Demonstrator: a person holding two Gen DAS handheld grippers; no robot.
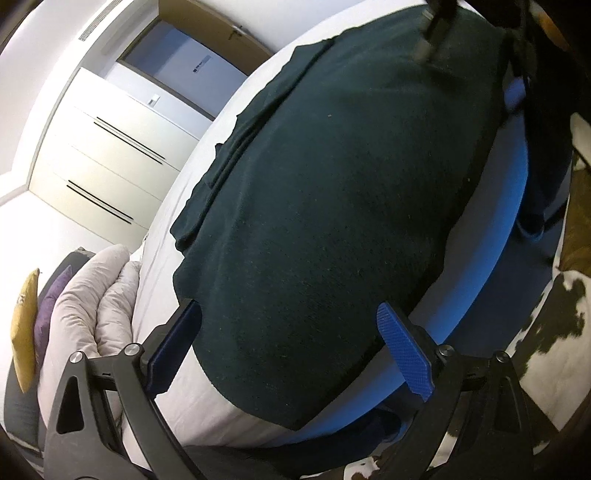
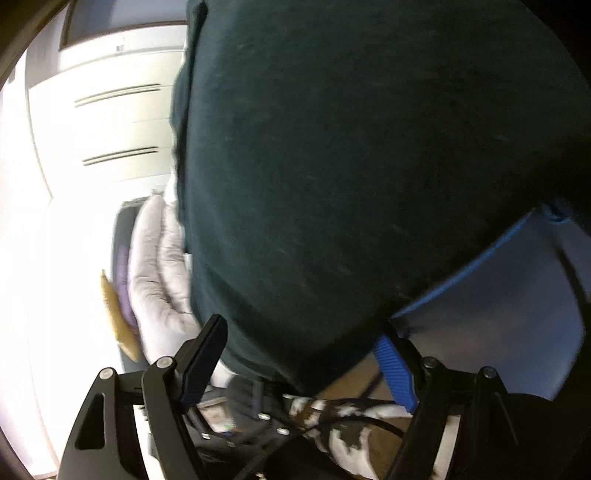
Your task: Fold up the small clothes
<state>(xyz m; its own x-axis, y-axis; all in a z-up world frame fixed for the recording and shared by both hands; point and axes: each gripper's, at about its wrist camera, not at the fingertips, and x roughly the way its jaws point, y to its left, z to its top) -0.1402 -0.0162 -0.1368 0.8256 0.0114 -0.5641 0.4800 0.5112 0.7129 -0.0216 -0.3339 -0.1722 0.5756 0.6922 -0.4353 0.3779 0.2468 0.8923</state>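
Observation:
A dark green garment (image 1: 332, 192) lies spread over a white-covered surface (image 1: 177, 398) with a blue edge (image 1: 495, 236); its far side is folded in a narrow strip. My left gripper (image 1: 291, 347) is open, its blue pads (image 1: 406, 354) on either side of the garment's near end, holding nothing. My right gripper (image 2: 299, 365) is open and empty, just above the near edge of the same garment (image 2: 351, 166), which fills the blurred right wrist view. The right gripper also shows blurred at the top of the left wrist view (image 1: 432, 29).
White drawers (image 1: 107, 166) stand beyond the surface. A pale quilted duvet (image 1: 92, 306), a purple cushion (image 1: 50, 306) and a yellow cushion (image 1: 24, 332) lie at the left. A cowhide rug (image 1: 546, 347) covers the floor at right.

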